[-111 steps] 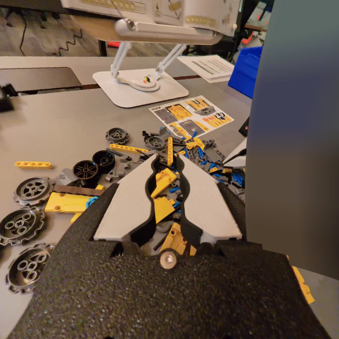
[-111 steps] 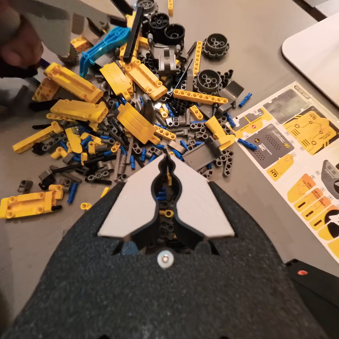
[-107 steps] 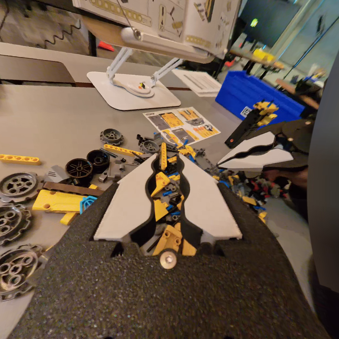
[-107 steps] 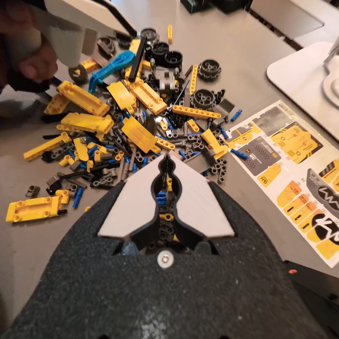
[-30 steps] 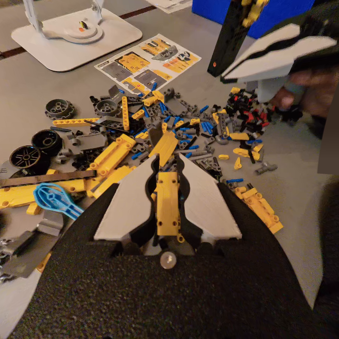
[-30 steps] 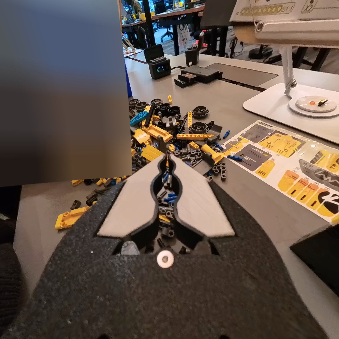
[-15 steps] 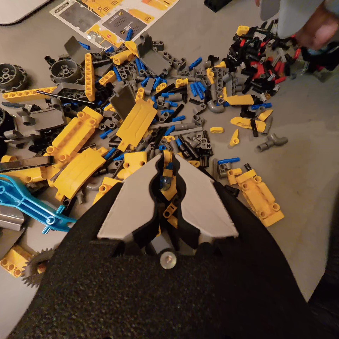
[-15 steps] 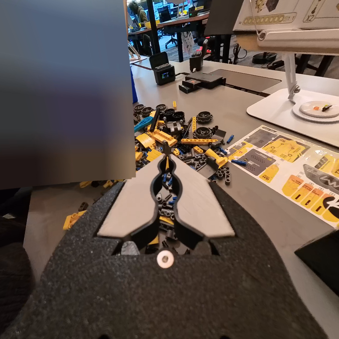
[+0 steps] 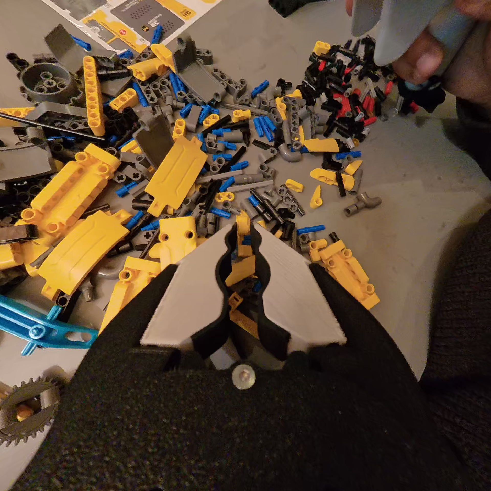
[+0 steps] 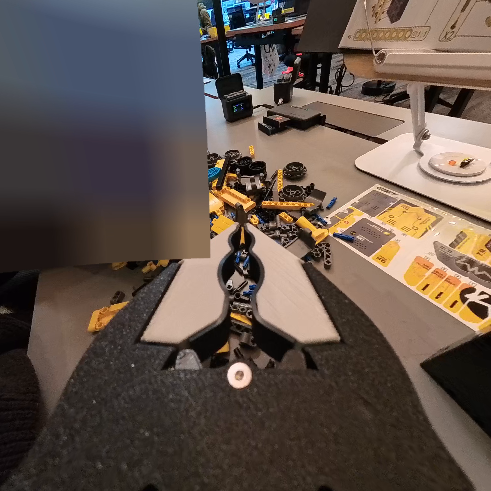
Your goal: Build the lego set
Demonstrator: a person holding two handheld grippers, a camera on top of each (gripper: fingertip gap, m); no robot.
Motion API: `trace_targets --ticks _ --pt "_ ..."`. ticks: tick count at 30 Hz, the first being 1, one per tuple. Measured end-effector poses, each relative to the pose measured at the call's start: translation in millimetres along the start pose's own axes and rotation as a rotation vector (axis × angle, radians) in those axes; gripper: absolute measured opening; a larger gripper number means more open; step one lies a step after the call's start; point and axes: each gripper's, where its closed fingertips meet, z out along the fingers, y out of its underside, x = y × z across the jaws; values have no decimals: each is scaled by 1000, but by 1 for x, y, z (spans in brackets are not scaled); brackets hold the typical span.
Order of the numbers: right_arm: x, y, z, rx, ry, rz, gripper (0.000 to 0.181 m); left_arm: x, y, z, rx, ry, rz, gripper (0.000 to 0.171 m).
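A pile of yellow, grey, black and blue construction-toy parts (image 9: 175, 172) lies on the grey table (image 9: 403, 239). My left gripper (image 9: 243, 225) points down into the pile, shut on a small yellow piece (image 9: 242, 220) that sticks out between its tips. A yellow block (image 9: 345, 271) lies just right of it. My right gripper (image 10: 240, 225) is held above the near side of the pile (image 10: 265, 210), shut on a small dark piece (image 10: 239, 211) that pokes up past its tips. A hand on the right gripper's grey body (image 9: 409, 34) shows at the top right of the left wrist view.
A sticker sheet (image 10: 398, 233) lies right of the pile. A white stand base (image 10: 393, 162) carries a booklet holder behind it. Black devices (image 10: 289, 117) sit at the back, a black box (image 10: 467, 372) at the right. A blue tool (image 9: 39, 332) and a gear (image 9: 24, 409) lie left. The left gripper's tips are roughly 12 cm from the right gripper's. The yellow block (image 9: 345, 271) lies some 8 cm from my left tips, 15 cm from my right tips.
My left gripper has tipped down onto the pile and closed from open onto the small yellow piece. My right gripper has risen off the pile with the dark piece and now holds nearly still.
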Motion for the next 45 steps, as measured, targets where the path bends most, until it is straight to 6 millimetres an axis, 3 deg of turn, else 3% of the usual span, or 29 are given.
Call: trace_targets --ticks 14,18,21,28,33,35,41,45 --pt "0 2 1 -12 1 -4 1 -1 -1 3 -1 9 -19 9" --pt "0 2 2 -13 0 -4 1 -2 -10 -3 44 18 -27 9" --pt "0 3 2 -15 0 -3 1 -18 -22 -12 98 -26 -34 9" --pt "3 5 2 -24 11 -3 1 -77 -44 -39 315 -224 -115 9" --pt "-1 -13 -7 58 18 -25 1 -65 -61 -61 523 -33 -185 9" --pt "1 -20 -13 88 44 -55 1 -68 -64 -68 563 -43 -182 9" --pt "32 -45 -46 184 295 -211 1 -71 -64 -70 567 -92 -148 9" --pt "31 -49 -51 229 246 -144 1 -69 -63 -66 548 -105 -122 9"
